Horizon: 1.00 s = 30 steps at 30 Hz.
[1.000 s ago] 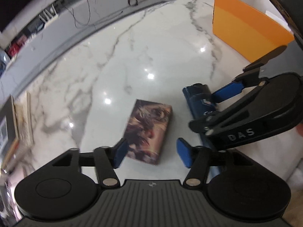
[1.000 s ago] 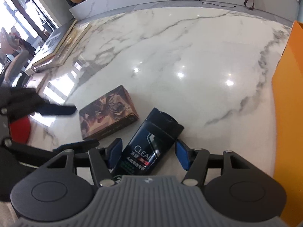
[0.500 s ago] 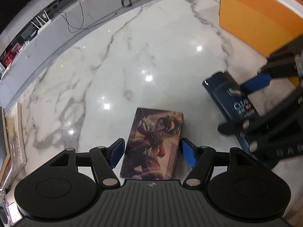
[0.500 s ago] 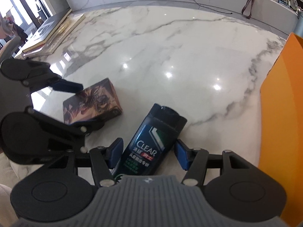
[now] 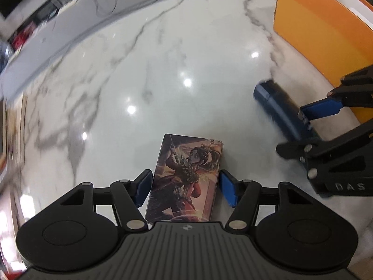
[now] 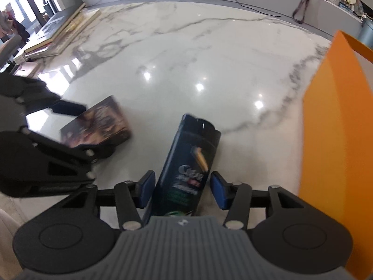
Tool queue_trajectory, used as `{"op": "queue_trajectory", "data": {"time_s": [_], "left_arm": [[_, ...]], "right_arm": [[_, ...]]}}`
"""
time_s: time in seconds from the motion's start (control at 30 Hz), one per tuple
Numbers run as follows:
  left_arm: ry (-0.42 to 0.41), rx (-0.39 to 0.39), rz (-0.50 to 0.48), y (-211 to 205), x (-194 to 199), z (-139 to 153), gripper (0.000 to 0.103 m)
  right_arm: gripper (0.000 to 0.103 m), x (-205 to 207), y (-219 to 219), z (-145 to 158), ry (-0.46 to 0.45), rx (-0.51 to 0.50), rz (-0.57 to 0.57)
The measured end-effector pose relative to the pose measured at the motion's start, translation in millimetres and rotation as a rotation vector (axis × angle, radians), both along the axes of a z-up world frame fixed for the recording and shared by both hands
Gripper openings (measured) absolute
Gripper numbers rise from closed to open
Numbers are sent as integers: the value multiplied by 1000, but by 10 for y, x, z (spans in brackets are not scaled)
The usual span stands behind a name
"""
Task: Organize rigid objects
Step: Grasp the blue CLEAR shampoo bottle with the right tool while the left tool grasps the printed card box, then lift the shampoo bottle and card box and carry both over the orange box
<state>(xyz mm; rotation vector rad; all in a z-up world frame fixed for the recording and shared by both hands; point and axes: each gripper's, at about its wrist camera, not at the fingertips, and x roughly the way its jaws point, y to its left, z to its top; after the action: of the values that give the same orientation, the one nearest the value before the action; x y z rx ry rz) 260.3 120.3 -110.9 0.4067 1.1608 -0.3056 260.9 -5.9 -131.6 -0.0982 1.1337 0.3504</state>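
Observation:
A flat box with an illustrated cover (image 5: 186,170) lies on the white marble table (image 5: 163,70). My left gripper (image 5: 185,187) points down over it, and its closing jaws have their blue pads (image 5: 227,190) touching both long sides. To the right lies a dark blue shampoo bottle (image 6: 186,163), cap pointing away. My right gripper (image 6: 181,187) straddles its lower half. Those jaws are closing too, with a thin gap still showing on each side of the bottle. The bottle (image 5: 279,107) and the right gripper also show at the right edge of the left wrist view.
An open orange box (image 6: 338,128) with a white inside stands just right of the bottle. A stack of books and frames (image 6: 53,37) lies at the table's far left edge. A raised marble ledge with cables runs along the back.
My left gripper sank and slid over the illustrated box, which now sits squarely between the pads, and the jaws narrowed onto it. My right gripper's jaws narrowed around the bottle.

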Motion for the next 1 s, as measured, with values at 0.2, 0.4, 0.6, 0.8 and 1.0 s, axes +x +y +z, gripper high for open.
{"op": "queue_trajectory", "data": {"time_s": [0.2, 0.4, 0.6, 0.8, 1.0], "left_arm": [[-48, -20, 57, -5, -124, -23, 81], [-28, -97, 109, 117, -49, -57, 83], [-27, -120, 105, 119, -53, -53, 74], [-21, -125, 140, 86, -84, -20, 70], [-44, -215, 191, 97, -186, 188, 68]], "right_arm": [[60, -107, -107, -10, -7, 17, -27], [64, -126, -106, -21, -38, 42, -37], [48, -149, -24, -25, -82, -7, 13], [38, -154, -64, 16, -52, 34, 8], [38, -282, -118, 142, -81, 56, 8]]}}
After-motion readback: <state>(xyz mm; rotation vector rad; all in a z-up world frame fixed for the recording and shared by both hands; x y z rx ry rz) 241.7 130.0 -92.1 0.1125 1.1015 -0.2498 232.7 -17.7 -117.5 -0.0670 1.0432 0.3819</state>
